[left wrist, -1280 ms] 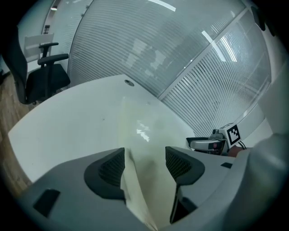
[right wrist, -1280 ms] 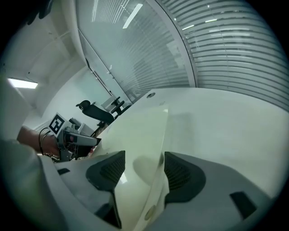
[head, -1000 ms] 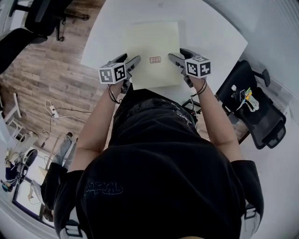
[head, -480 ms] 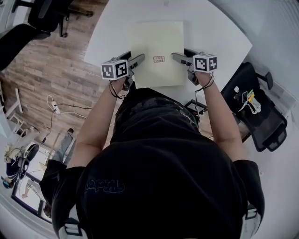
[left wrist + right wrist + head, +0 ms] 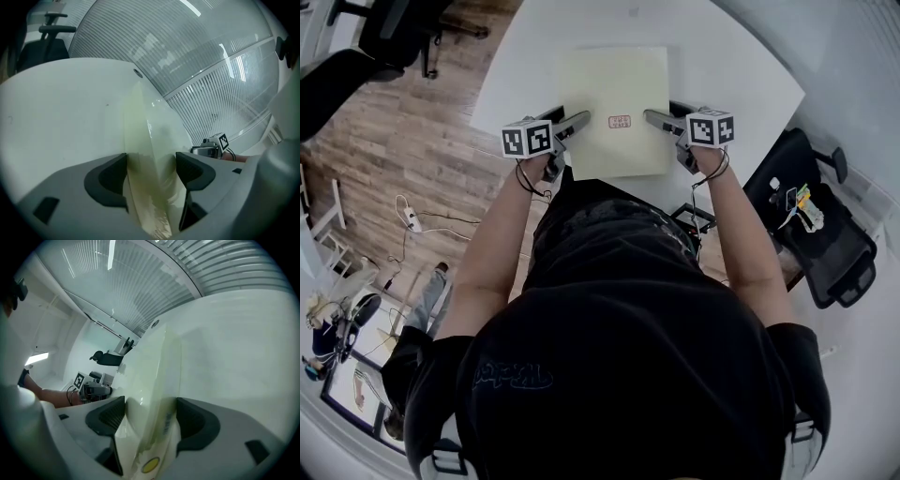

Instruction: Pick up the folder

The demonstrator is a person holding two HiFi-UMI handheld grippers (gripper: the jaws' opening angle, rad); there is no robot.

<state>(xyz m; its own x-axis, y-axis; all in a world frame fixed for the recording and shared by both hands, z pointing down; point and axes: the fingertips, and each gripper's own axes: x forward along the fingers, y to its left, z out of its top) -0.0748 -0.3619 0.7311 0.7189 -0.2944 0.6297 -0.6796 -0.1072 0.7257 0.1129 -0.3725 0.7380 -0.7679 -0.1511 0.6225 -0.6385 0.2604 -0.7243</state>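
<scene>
Straddling the folder's side edges, left gripper and right gripper show jaws just opened wide, unclamped; closing must precede any lift.

A white table stands on a wood-plank floor. A black office chair sits off the tabletop's far-left corner, and a second black chair near its right edge. A white power strip lies on the planks. Beyond the tabletop's far edge rises a ribbed translucent wall streaked with light.
</scene>
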